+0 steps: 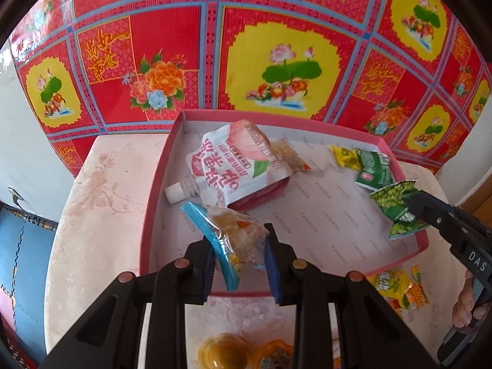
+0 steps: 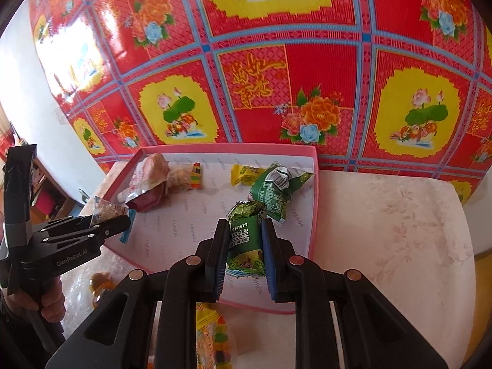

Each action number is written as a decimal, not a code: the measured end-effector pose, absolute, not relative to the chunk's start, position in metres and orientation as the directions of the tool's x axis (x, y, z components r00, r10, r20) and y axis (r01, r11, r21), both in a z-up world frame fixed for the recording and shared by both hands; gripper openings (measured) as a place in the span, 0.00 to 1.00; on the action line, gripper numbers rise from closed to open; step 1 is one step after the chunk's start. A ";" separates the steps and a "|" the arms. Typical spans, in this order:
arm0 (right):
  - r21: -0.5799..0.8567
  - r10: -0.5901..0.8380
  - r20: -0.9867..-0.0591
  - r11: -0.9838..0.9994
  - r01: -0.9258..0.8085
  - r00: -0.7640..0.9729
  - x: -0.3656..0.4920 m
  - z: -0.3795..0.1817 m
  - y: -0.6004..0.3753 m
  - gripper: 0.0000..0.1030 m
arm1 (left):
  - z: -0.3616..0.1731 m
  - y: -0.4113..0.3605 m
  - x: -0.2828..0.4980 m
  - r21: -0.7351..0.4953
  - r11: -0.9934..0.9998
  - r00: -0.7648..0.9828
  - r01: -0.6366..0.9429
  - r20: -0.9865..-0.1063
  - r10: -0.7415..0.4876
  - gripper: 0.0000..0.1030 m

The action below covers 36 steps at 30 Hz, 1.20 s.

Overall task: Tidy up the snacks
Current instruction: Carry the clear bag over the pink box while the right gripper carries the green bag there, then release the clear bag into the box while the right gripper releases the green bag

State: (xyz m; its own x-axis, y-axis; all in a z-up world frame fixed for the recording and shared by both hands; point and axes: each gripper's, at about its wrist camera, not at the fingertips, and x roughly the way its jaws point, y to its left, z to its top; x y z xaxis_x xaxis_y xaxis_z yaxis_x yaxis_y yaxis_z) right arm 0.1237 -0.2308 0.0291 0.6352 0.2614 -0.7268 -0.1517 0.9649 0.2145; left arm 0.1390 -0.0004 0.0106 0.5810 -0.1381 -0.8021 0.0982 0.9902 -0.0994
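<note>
1. Two hand-held grippers hover over a shallow pink box (image 1: 160,190) on a pale floral table (image 1: 101,203), in front of a glossy red flowered wall (image 1: 172,27)
2. The left gripper (image 1: 238,258) is clenched on a clear packet (image 1: 236,240) with a blue sealed edge and pale yellow pieces inside; it hangs over the box's near left corner
3. The right gripper (image 2: 243,246) is clenched on a green packet (image 2: 246,243), crinkly foil with printed text, held over the box's near right side
4. Already in the box: a white and pink spouted pouch (image 1: 233,166) with a screw cap, lying on a dark red item; a small clear packet just behind it; a yellow sweet (image 1: 343,155) touching another green packet (image 1: 373,169) at the far right
5. Outside the box, on its near side: a yellow packet (image 1: 396,289) and orange jelly cups (image 1: 221,353)
6. Likely step: dropping both packets in. Lower each near its like kind, green beside green, then open the fingers low so the light, slippery film does not slide over the low rim
7. The box floor is smooth printed paper; its walls are thin card
</note>
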 end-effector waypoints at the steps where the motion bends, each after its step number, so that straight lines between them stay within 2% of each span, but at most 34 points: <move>1: 0.213 0.259 -0.729 0.965 -0.151 0.634 0.125 0.027 -0.231 0.21 | 0.009 0.000 0.140 -0.100 0.990 0.579 0.095 -0.804 -0.137 0.29; 30: 0.169 0.226 -0.726 0.974 -0.150 0.649 0.152 0.010 -0.234 0.21 | -0.011 -0.024 0.181 -0.098 0.990 0.586 0.104 -0.798 -0.141 0.31; 34: 0.177 0.228 -0.728 0.974 -0.145 0.647 0.151 0.009 -0.235 0.22 | -0.011 -0.022 0.179 -0.105 0.989 0.583 0.107 -0.799 -0.148 0.35; 36: 0.176 0.229 -0.728 0.973 -0.146 0.646 0.151 0.009 -0.234 0.26 | -0.011 -0.023 0.179 -0.110 0.989 0.582 0.100 -0.800 -0.148 0.37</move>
State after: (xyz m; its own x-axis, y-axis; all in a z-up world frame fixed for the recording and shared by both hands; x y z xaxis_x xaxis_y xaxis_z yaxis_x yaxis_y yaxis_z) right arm 0.1505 -0.2344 0.0095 0.6459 0.2287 -0.7283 -0.1459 0.9735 0.1762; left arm 0.1789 -0.0227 -0.0110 0.5818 -0.1476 -0.7998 0.1001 0.9889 -0.1098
